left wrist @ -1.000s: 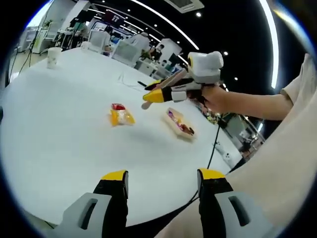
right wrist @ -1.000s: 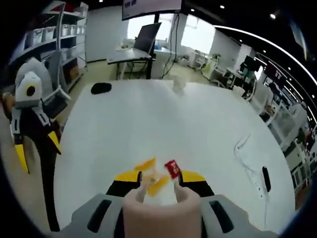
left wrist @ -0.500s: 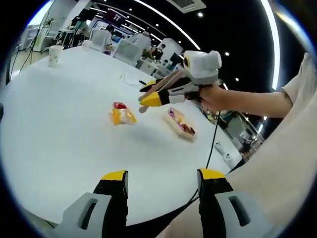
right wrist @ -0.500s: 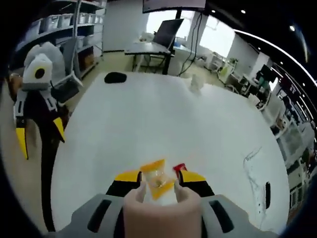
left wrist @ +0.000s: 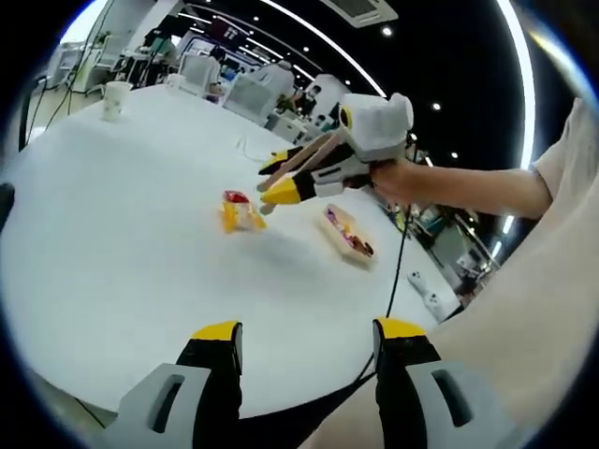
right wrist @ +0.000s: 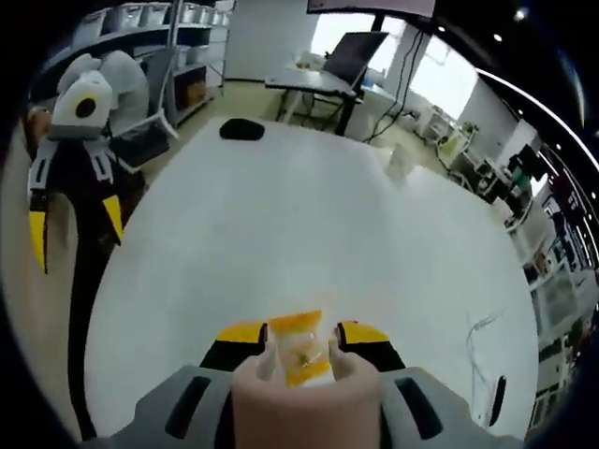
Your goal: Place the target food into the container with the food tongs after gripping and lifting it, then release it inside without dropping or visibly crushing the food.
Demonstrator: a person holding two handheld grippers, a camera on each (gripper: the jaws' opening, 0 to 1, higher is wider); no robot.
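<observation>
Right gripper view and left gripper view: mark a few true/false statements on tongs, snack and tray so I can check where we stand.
1. The tongs sit between the right gripper's jaws. True.
2. The snack already lies in the tray. False: it lies on the table, apart from the tray.
3. The left gripper holds the tray. False: its jaws stand apart with nothing between them.
4. The tong tips are close by the snack. True: in the right gripper view the yellow packet shows right at the tips.
5. A paper cup stands far across the table. True.
</observation>
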